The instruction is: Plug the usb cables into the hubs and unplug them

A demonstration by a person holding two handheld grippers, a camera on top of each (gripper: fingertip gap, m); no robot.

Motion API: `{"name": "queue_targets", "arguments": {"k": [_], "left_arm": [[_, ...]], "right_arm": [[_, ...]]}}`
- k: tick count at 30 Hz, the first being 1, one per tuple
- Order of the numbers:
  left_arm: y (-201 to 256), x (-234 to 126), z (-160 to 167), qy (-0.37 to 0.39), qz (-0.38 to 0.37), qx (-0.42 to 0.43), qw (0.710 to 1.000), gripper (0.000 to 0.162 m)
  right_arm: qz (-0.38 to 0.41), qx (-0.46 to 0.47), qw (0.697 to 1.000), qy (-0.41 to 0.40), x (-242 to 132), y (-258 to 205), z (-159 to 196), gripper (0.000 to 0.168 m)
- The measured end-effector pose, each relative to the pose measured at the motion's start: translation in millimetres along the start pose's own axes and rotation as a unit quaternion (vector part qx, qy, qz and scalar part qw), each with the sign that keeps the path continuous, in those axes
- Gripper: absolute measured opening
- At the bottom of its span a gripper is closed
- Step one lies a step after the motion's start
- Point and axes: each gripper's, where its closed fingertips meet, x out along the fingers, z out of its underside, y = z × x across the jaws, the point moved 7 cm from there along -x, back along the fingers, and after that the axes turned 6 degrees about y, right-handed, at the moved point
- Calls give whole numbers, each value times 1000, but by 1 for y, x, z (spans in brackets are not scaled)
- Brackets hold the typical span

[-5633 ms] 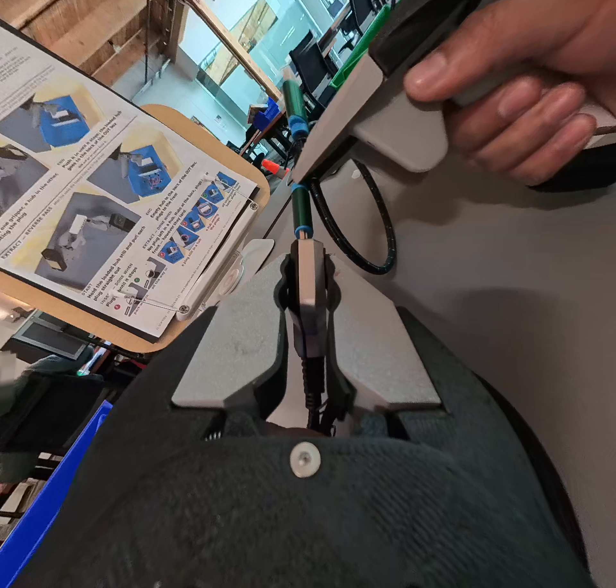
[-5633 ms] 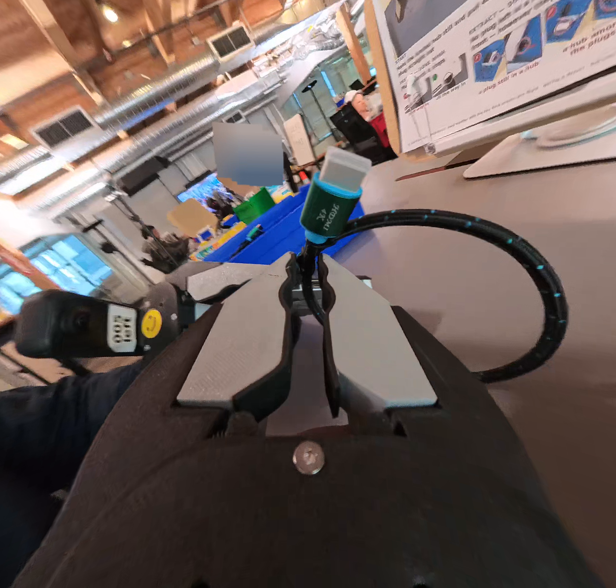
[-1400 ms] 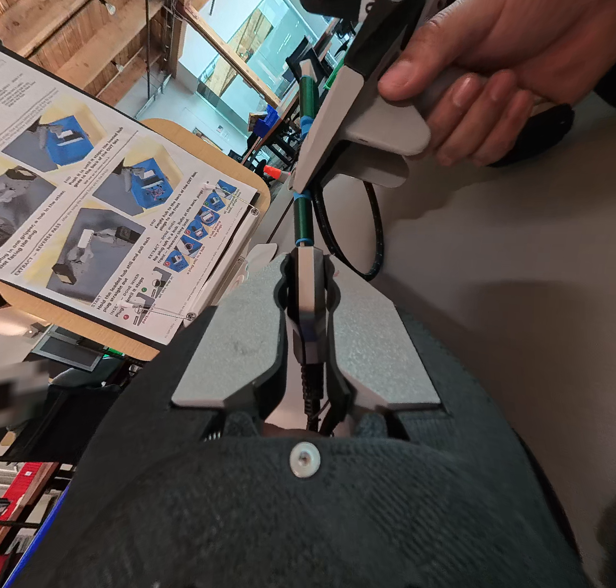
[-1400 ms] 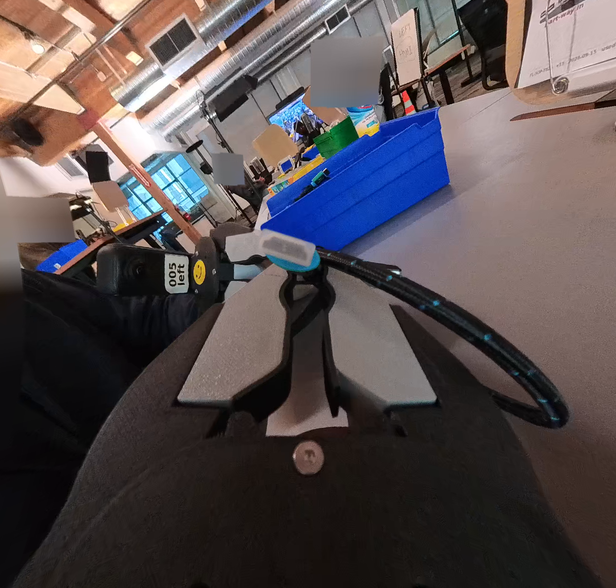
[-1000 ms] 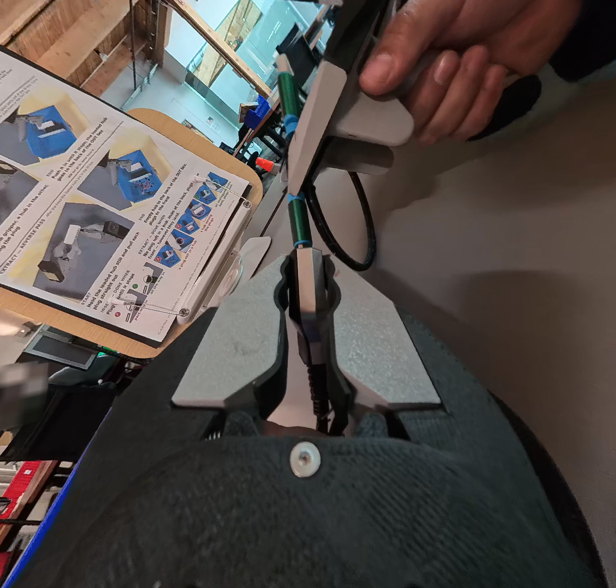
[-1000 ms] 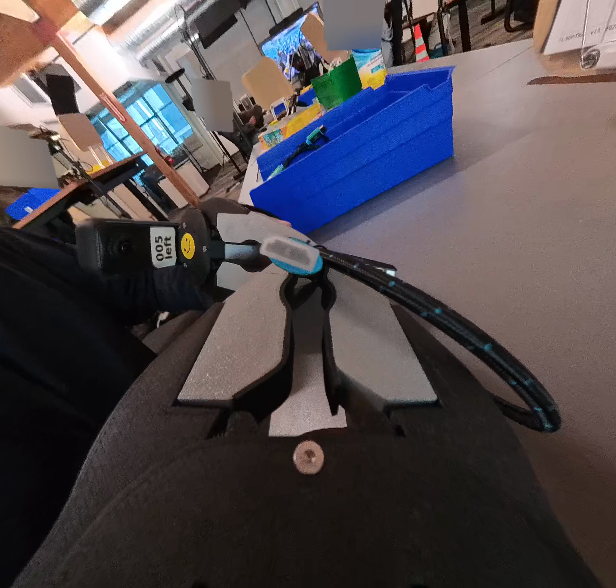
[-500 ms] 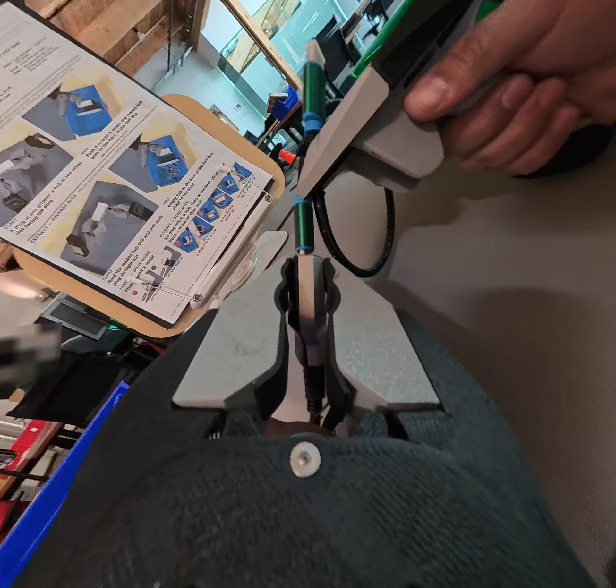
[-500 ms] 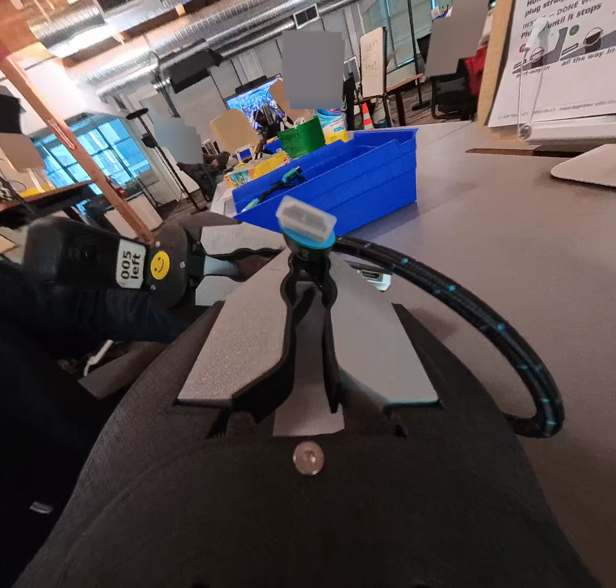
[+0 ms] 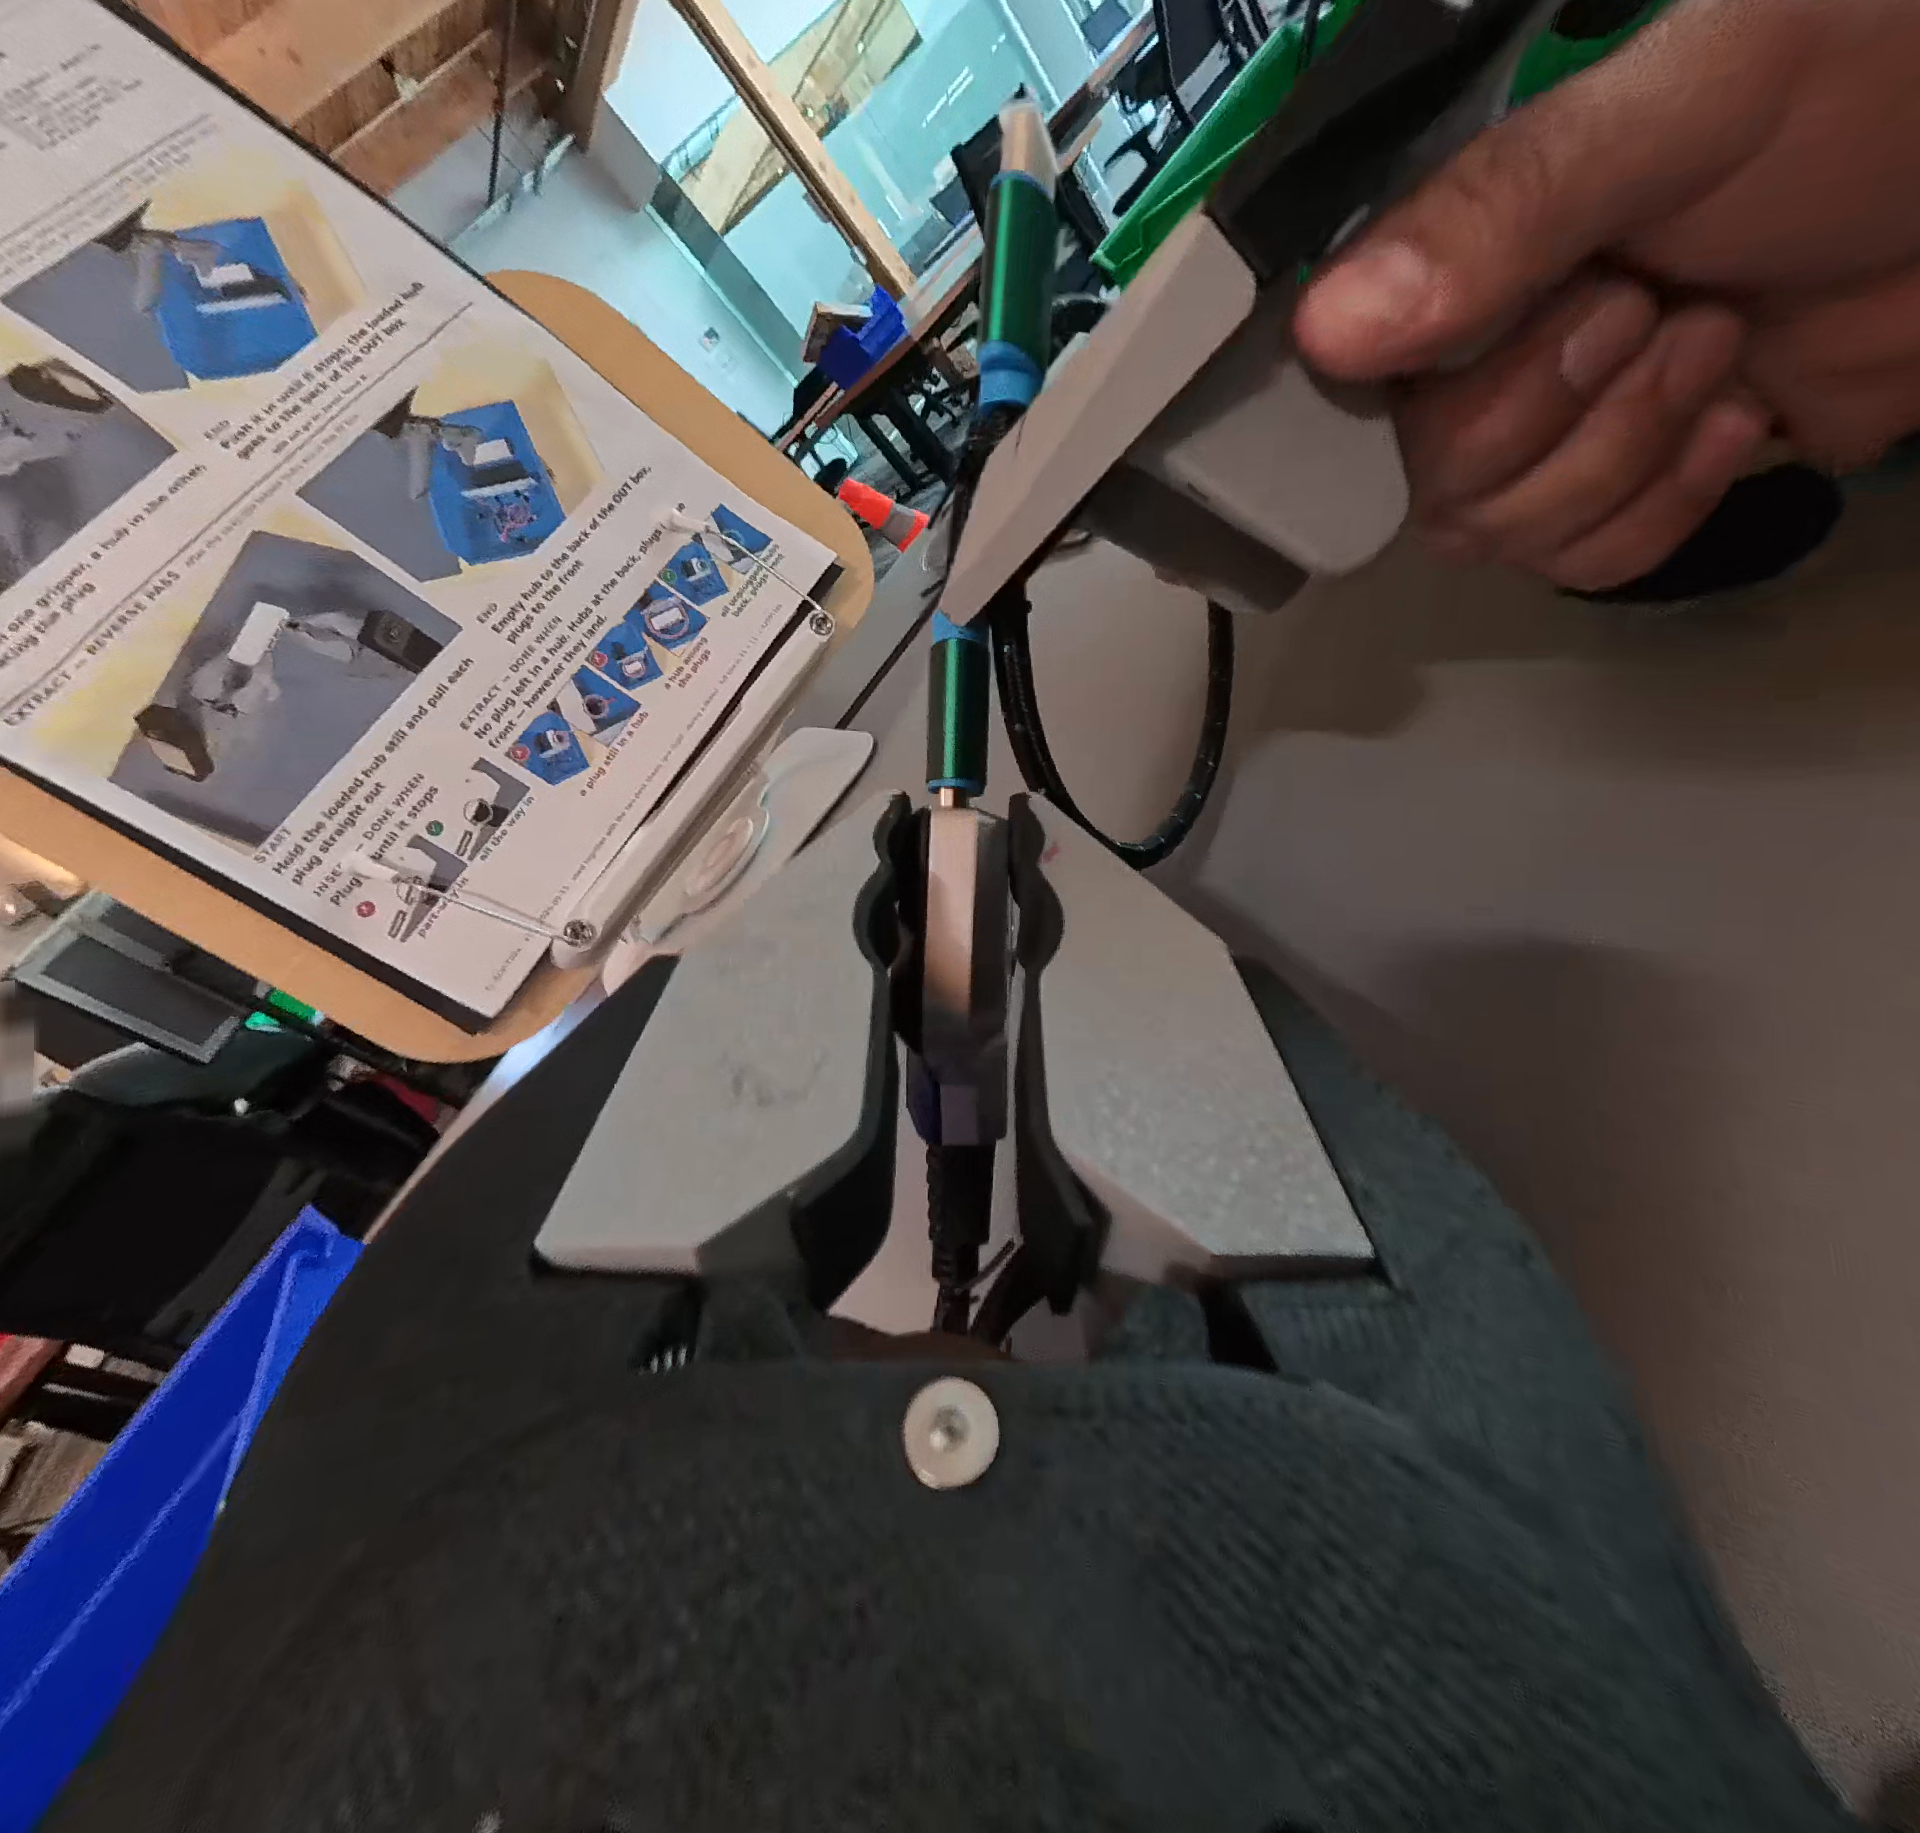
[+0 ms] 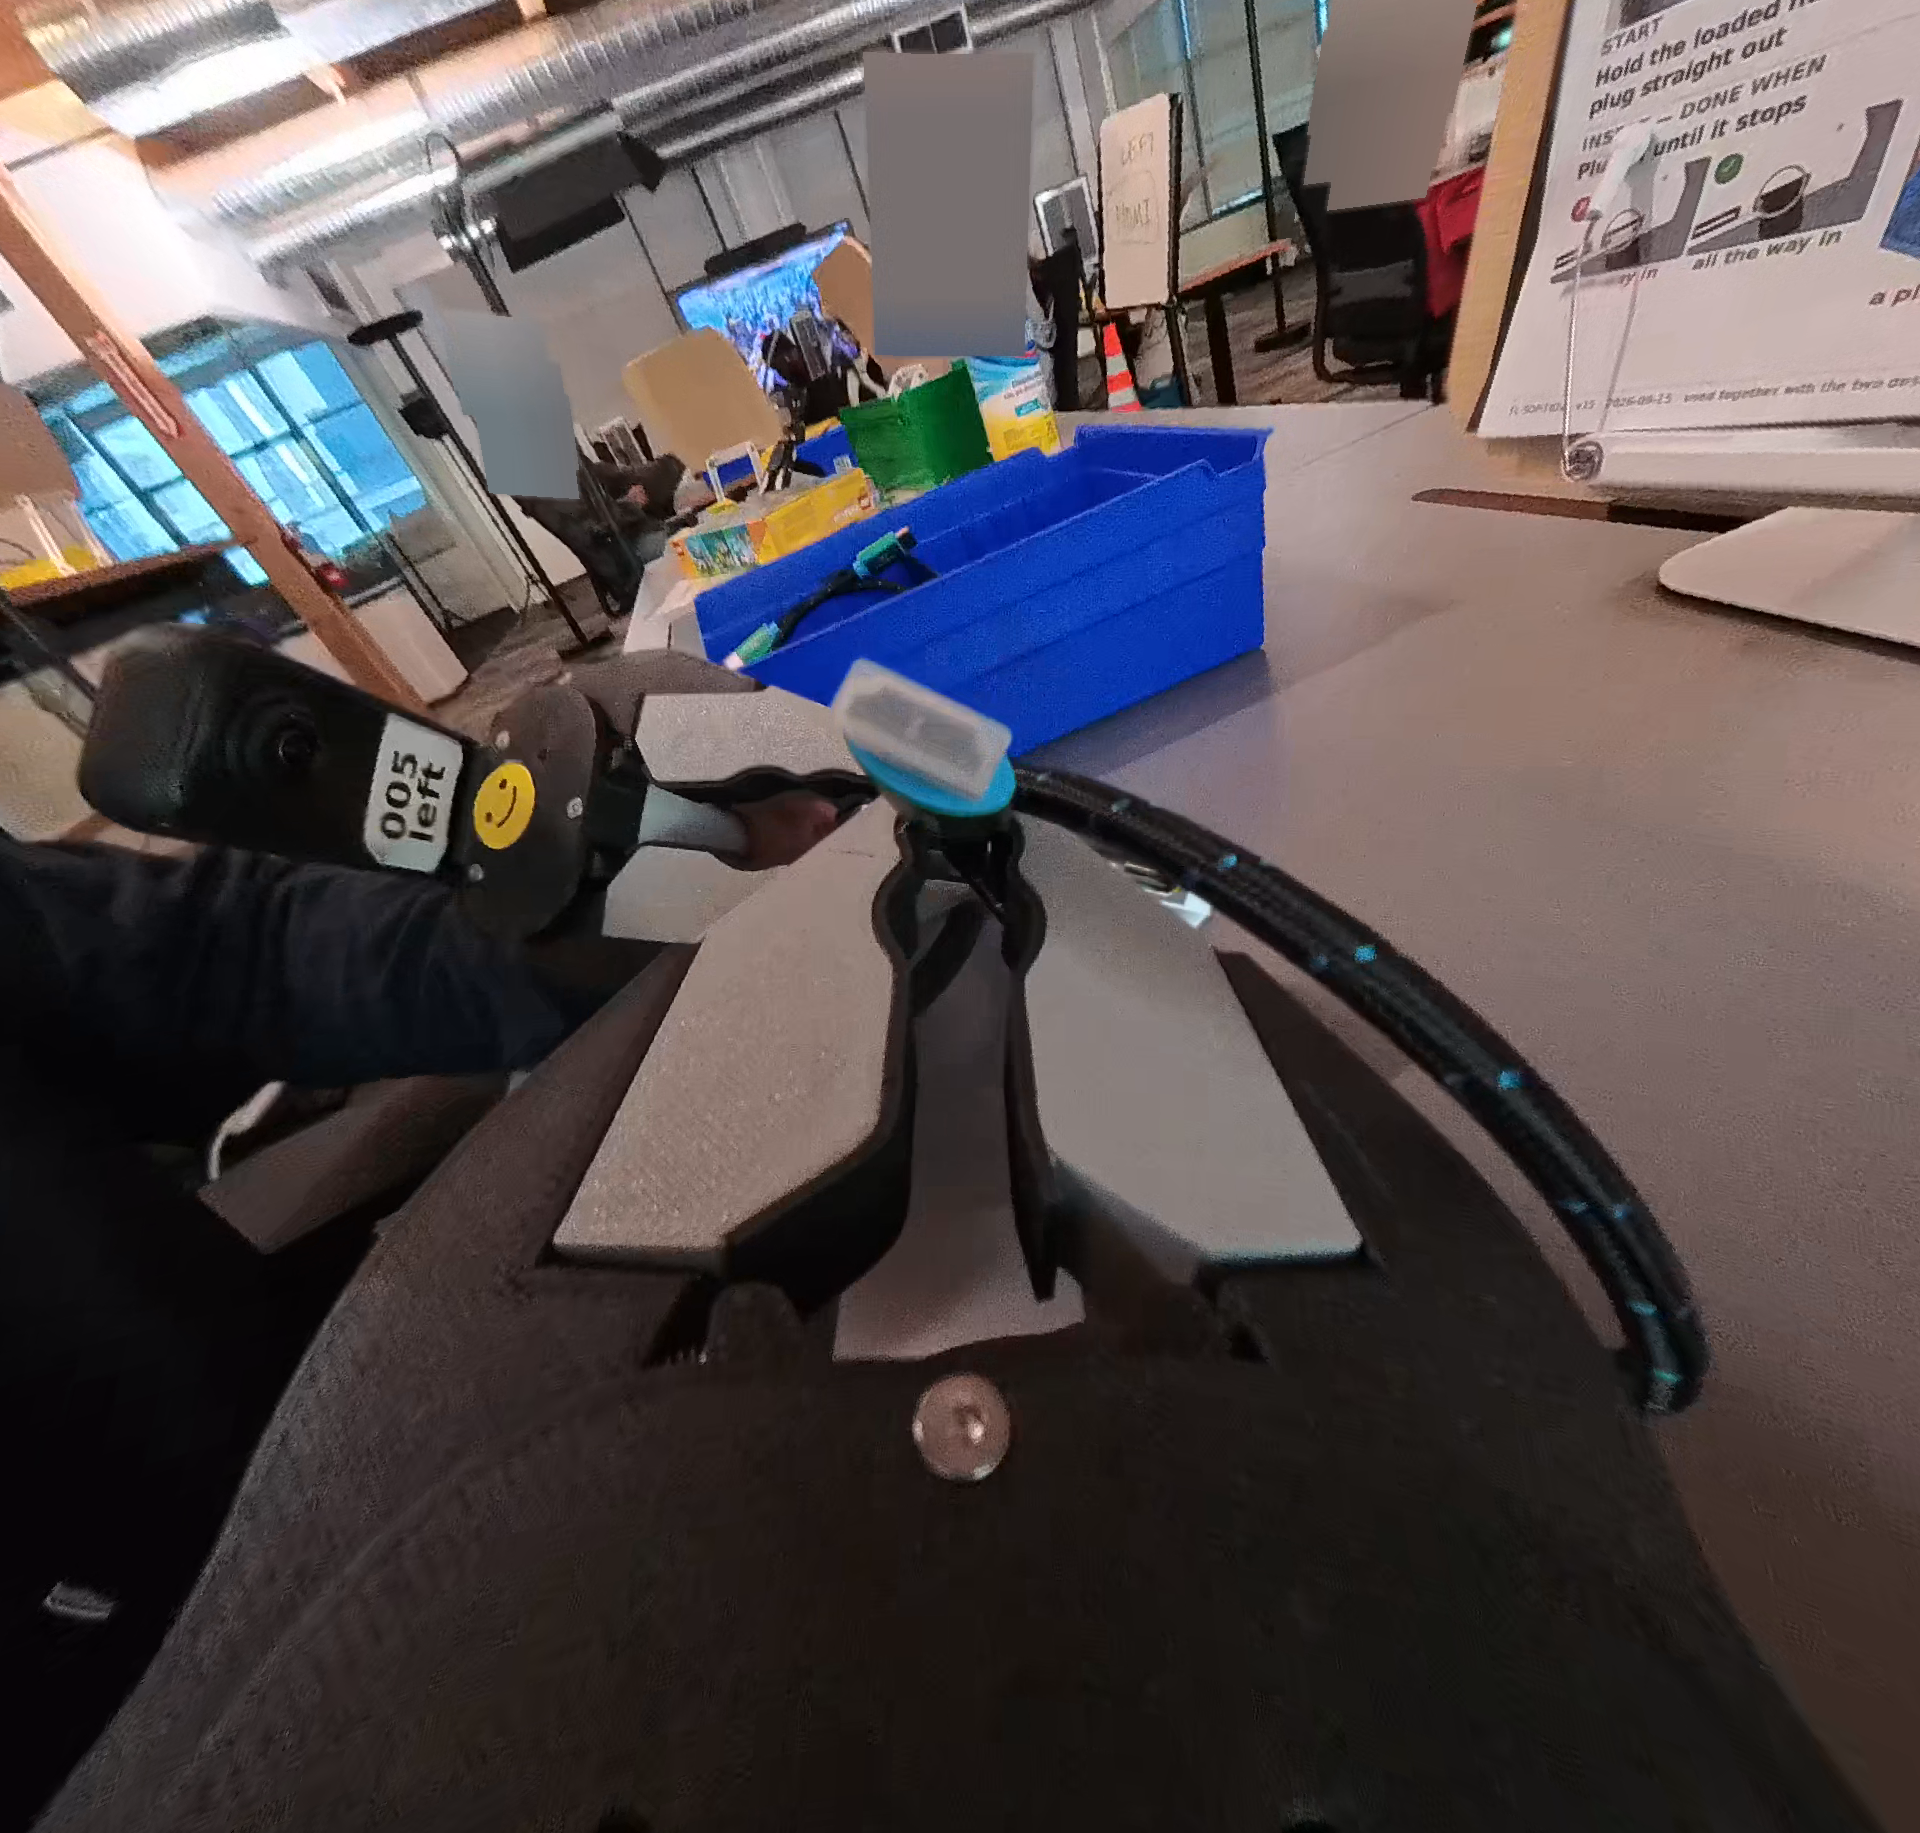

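Observation:
My left gripper [image 9: 958, 848] is shut on a thin grey hub [image 9: 954, 910], held edge-on between the fingers. A green plug [image 9: 958, 718] sits in the hub's front end, with a sliver of its metal tip showing. Its black braided cable [image 9: 1195, 744] loops to a second green plug [image 9: 1013, 256]. My right gripper [image 10: 961, 869] is shut on the cable just behind that second plug [image 10: 925, 734], which has a clear cap and points up. A hand [image 9: 1662, 308] holds the right gripper above the hub. The left gripper also shows in the right wrist view [image 10: 675, 796].
A board with a printed instruction sheet [image 9: 364, 557] stands on a white stand [image 9: 727, 848] to the left. A blue bin [image 10: 1039, 588] holding other cables sits on the grey table [image 10: 1558, 796]. Another blue bin's edge [image 9: 135, 1513] lies low on the left. Less than 4 cm separates the two grippers' tips.
Both views have swung. The right gripper with its capped plug has shifted right and tilted upright. The hub stays clamped in the left gripper with the plug in it.

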Motion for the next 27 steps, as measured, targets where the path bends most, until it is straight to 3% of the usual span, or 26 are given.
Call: {"name": "queue_targets", "arguments": {"k": [4,8,12,14,17,20,27], "left_arm": [[1,-1,7,-15,9,42,999,16],[0,-4,7,-13,10,64,998,17],[9,-5,0,1,25,114,993,16],[14,-5,-3,4,27,134,991,16],[19,-5,-7,10,30,154,988,17],[21,-6,-9,12,31,155,987,16],[23,-6,-7,10,57,101,993,23]], "right_arm": [[36,-89,992,-81,-16,-8,2,22],[75,-252,951,-162,-35,-32,1,27],[151,-467,857,-155,-34,-57,-27,30],[149,-548,805,-171,-23,-65,-30,26],[103,-569,764,-287,-3,-56,-6,37],[85,-585,736,-329,7,-42,8,22],[80,-586,739,-324,6,-41,19,10]]}}
